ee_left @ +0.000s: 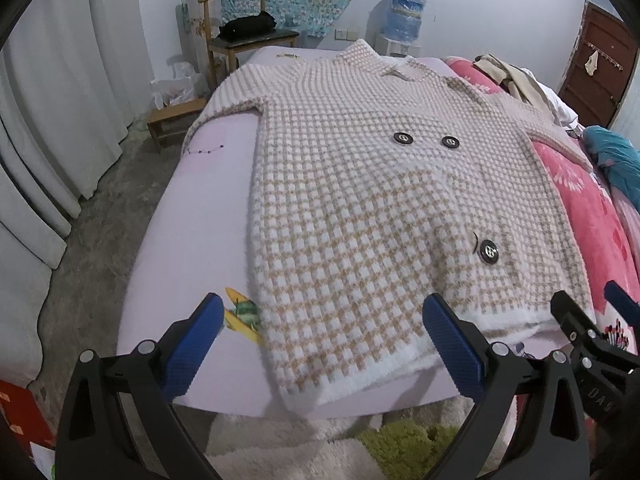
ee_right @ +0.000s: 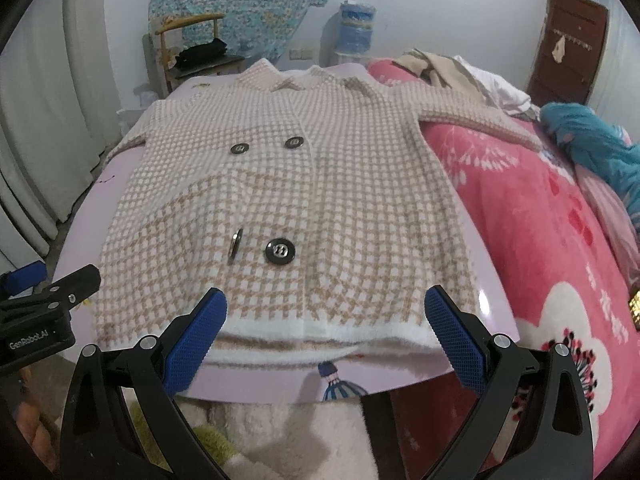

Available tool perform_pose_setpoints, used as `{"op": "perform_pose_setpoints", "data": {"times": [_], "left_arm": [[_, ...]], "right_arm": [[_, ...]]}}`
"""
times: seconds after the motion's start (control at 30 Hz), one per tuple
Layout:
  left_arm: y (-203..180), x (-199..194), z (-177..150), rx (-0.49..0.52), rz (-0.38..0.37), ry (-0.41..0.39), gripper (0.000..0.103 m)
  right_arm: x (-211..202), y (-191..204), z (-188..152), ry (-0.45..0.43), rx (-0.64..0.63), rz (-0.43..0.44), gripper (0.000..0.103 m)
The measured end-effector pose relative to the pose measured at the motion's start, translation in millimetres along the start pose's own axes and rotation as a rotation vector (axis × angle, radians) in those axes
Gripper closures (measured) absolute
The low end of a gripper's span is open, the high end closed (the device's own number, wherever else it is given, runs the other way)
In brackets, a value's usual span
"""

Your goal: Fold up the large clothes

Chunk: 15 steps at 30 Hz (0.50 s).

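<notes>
A checked cream-and-tan knitted cardigan (ee_left: 360,208) is lying spread flat, front up, on a bed with a lilac sheet (ee_left: 200,216). Its long axis is running straight away from both grippers, white hem nearest, collar farthest. The left gripper (ee_left: 324,344) is hovering over the hem's left corner, the right gripper (ee_right: 326,340) over its right half; both are sitting equally near, fingers spread wide and gripping nothing. Four dark buttons (ee_right: 281,251) are showing.
</notes>
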<state>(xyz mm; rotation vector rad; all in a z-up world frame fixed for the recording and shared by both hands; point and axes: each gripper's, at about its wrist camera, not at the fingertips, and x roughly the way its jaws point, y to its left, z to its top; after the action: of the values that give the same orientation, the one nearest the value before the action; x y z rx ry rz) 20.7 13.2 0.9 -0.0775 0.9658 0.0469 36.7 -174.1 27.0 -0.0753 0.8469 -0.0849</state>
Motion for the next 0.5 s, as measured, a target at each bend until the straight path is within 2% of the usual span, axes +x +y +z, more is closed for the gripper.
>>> {"op": "perform_pose_setpoints", "data": {"times": [0.5], "left_arm": [[17, 13, 23, 0.016, 0.036, -0.014, 0.005]], "right_arm": [[5, 4, 20, -0.052, -0.039, -0.026, 0.008]]}}
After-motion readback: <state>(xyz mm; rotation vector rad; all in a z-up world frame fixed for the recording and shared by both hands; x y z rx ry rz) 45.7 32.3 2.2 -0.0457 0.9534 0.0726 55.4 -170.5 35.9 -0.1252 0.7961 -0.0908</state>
